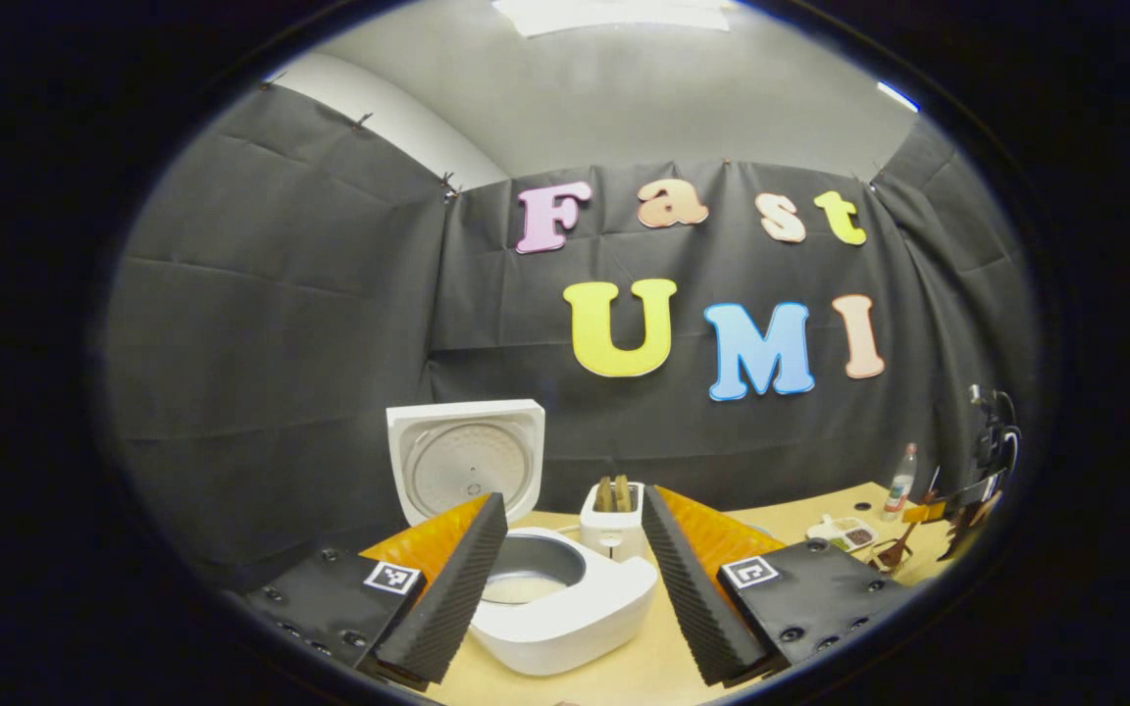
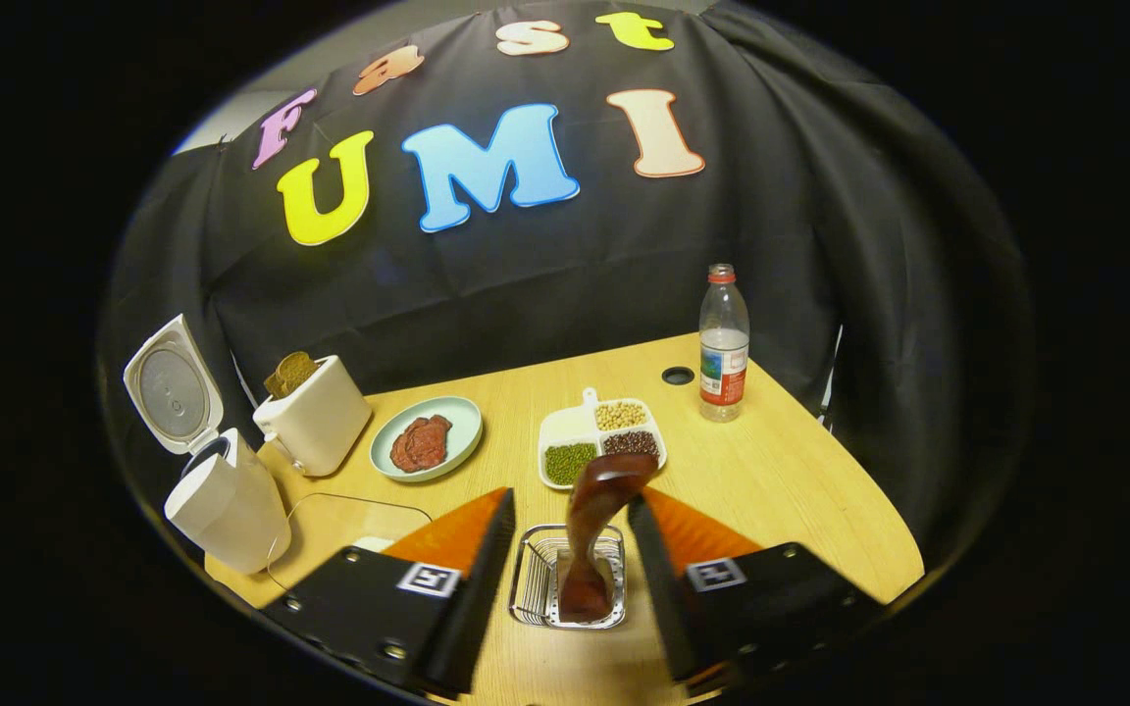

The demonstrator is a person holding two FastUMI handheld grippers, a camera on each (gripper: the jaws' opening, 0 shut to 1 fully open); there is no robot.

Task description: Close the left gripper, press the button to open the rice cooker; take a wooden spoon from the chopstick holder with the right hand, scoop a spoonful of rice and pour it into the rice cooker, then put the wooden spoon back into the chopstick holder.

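Note:
The white rice cooker [image 1: 575,613] stands with its lid [image 1: 467,456] raised, and pale rice shows in its pot [image 1: 526,586]. My left gripper [image 1: 573,569] is open just in front of the cooker, nothing between its fingers. In the right gripper view the dark wooden spoon [image 2: 596,510] stands upright in the metal chopstick holder [image 2: 538,579]. My right gripper [image 2: 571,505] is open around the spoon, with a clear gap on its left side. The open rice cooker [image 2: 227,505] sits far left there. The other gripper [image 1: 977,485] appears small at the far right.
A white toaster [image 2: 315,422] with bread stands beside the cooker. A green plate [image 2: 457,417] holds red meat, and a divided dish [image 2: 565,427] holds beans. A water bottle [image 2: 724,343] is at the back right. A clear container [image 2: 349,525] lies near the cooker.

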